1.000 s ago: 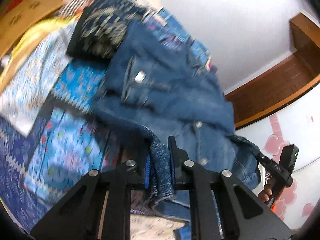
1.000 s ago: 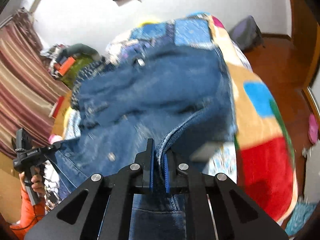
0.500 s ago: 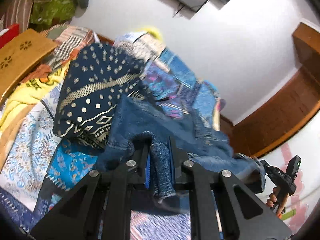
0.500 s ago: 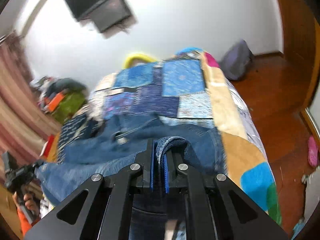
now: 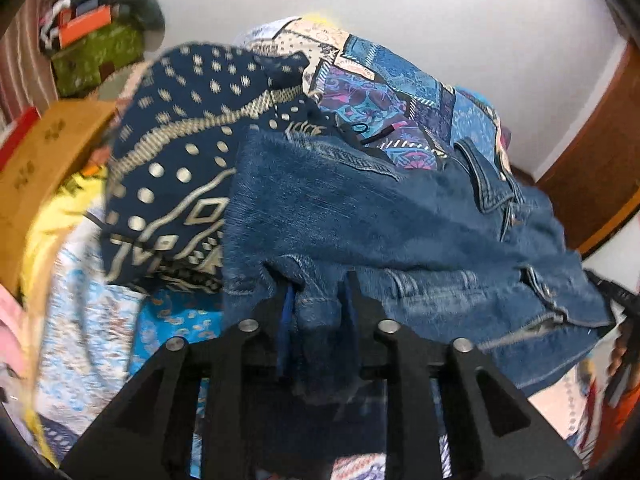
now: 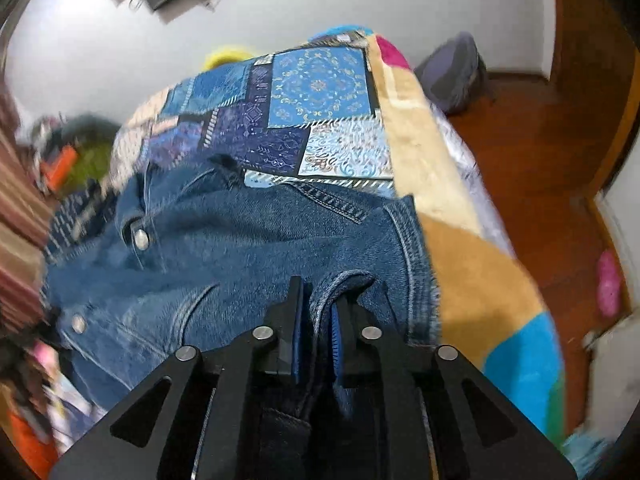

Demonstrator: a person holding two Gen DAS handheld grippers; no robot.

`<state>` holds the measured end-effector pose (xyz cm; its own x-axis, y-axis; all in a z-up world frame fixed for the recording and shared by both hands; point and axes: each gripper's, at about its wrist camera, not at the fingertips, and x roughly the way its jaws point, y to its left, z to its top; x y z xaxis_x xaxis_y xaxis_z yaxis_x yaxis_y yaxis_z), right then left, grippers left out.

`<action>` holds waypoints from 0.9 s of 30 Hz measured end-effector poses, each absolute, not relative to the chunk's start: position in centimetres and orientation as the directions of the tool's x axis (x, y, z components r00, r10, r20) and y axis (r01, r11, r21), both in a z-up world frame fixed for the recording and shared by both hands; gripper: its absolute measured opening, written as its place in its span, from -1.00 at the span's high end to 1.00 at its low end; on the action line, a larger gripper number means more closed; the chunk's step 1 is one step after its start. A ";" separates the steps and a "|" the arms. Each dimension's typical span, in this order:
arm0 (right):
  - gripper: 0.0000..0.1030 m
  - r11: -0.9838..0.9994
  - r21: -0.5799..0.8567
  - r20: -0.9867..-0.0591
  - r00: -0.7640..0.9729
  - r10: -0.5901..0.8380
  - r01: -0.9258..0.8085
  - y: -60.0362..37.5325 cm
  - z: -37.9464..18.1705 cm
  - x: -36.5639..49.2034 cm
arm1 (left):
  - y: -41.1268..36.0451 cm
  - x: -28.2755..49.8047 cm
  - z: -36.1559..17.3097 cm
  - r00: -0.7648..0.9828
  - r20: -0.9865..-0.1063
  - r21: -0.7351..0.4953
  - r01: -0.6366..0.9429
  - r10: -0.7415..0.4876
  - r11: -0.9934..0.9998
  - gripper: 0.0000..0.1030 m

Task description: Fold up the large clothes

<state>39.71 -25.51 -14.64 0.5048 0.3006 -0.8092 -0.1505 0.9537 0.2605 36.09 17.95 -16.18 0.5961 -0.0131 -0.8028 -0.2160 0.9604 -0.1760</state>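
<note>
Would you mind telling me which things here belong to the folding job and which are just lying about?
Part of the job:
- blue denim jacket, spread over the bed
- left claw, shut on a fold of it
- right claw, shut on another fold

Just lying about:
- navy cloth with pale dots
- patchwork bedspread
- grey bag on the floor
- wooden board

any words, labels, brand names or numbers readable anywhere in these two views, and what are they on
None can be read.
Denim jacket: its metal snap buttons may be embossed, but are too blurred to read.
Navy patterned cloth: dots and geometric motifs only, no letters.
Patchwork bedspread: ornament only.
Orange box on the far pile: too blurred to tell.
</note>
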 end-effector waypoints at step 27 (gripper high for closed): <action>0.00 0.922 0.011 -0.828 0.514 0.225 -0.386 -20.6 -12.3 29.1 | 12.4 29.5 -18.8 0.494 -0.869 0.008 0.005 0.004 1.000 -0.10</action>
<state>29.08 -20.62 -12.25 0.5141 0.2253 -0.8276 -0.3863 0.9223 0.0111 29.46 12.39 -18.83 0.4940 0.0042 -0.8695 0.0053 1.0000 0.0079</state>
